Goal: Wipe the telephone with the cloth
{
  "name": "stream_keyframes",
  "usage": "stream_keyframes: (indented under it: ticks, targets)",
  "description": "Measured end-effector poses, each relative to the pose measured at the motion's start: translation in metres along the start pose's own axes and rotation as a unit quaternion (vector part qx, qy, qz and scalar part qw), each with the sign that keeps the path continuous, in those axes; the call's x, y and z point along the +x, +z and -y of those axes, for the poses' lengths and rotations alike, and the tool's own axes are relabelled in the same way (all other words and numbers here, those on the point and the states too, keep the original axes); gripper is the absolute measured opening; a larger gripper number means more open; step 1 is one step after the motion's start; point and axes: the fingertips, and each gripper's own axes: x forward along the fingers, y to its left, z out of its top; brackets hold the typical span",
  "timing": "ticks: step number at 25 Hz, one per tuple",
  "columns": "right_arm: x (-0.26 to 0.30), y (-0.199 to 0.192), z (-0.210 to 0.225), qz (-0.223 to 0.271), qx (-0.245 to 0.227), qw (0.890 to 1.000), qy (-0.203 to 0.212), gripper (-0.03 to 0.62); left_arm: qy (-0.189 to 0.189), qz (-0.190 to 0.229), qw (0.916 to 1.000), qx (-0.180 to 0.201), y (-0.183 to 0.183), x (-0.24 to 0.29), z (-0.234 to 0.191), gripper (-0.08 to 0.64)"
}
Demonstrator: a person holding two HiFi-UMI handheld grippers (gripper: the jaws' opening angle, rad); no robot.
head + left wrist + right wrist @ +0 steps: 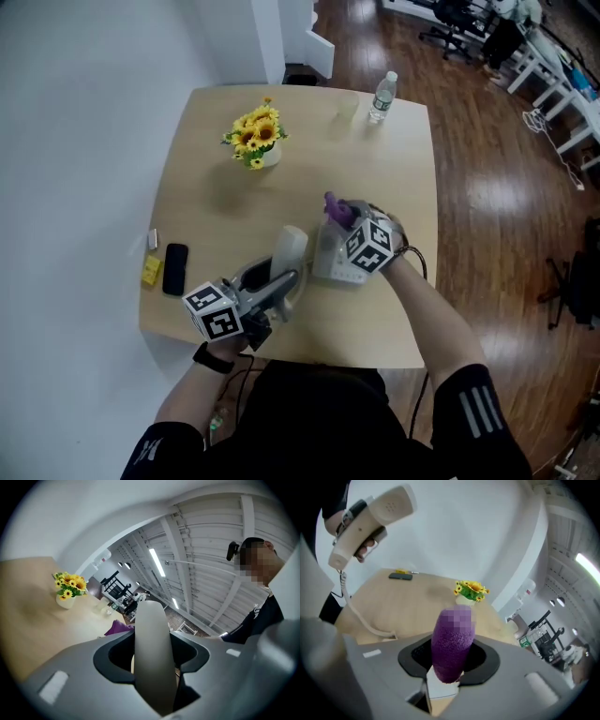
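Desk [394, 187], near edge: my left fingers [89, 672] are clamping the handset [291, 246], raised beside the telephone base [330, 264]. My right fingers [511, 677] are pinching the purple cloth [336, 208]. Advisable, I am judging: stroking lengthwise, keeping the handset steady.

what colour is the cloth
The cloth is purple; the right gripper view shows it best.
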Motion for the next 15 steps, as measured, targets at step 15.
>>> stream_keyframes:
  ticks: [15]
  targets:
    - [0.059, -0.043, -0.094, -0.07, 0.015, 0.993, 0.097, 0.126, 0.029, 0.003, 0.9994, -0.02, -0.007, -0.013, -0.027, 0.215]
